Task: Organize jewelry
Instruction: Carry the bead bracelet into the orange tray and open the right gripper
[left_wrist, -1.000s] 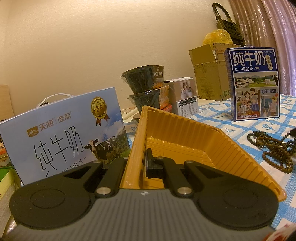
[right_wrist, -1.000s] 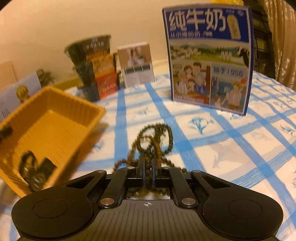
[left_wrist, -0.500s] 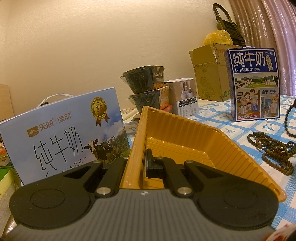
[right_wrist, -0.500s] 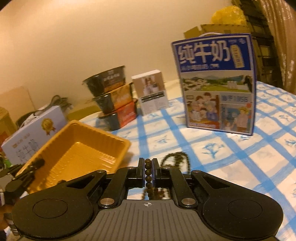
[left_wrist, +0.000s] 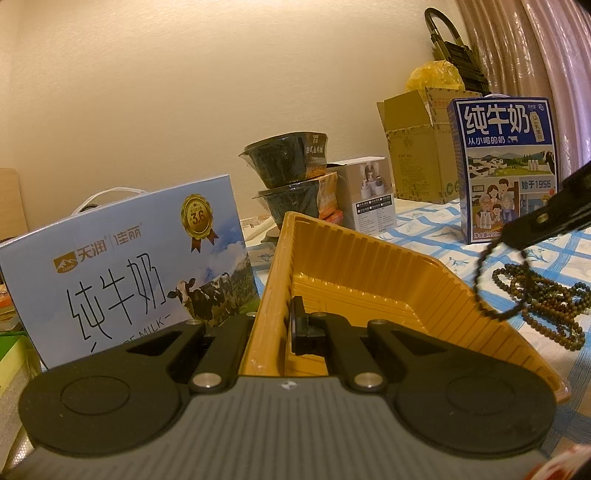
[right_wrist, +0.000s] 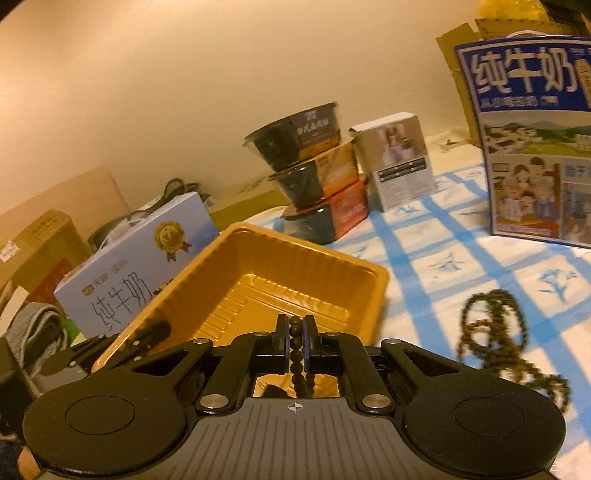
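Over yellow tray (right_wrist: 369, 275), bead bracelet (right_wrist: 295, 350), pinched

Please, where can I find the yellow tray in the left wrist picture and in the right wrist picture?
Left wrist view: the yellow tray fills the lower centre, its near wall pinched in the left gripper.
Right wrist view: the tray lies left of centre, just beyond the right gripper.
Shared landmark: the stacked black bowls behind the tray.

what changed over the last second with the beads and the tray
The right gripper, shut on a bead strand, lifted it off the cloth and swung left over the yellow tray; the remaining beads lie on the cloth. The left gripper kept clamping the tray's wall, unmoved.
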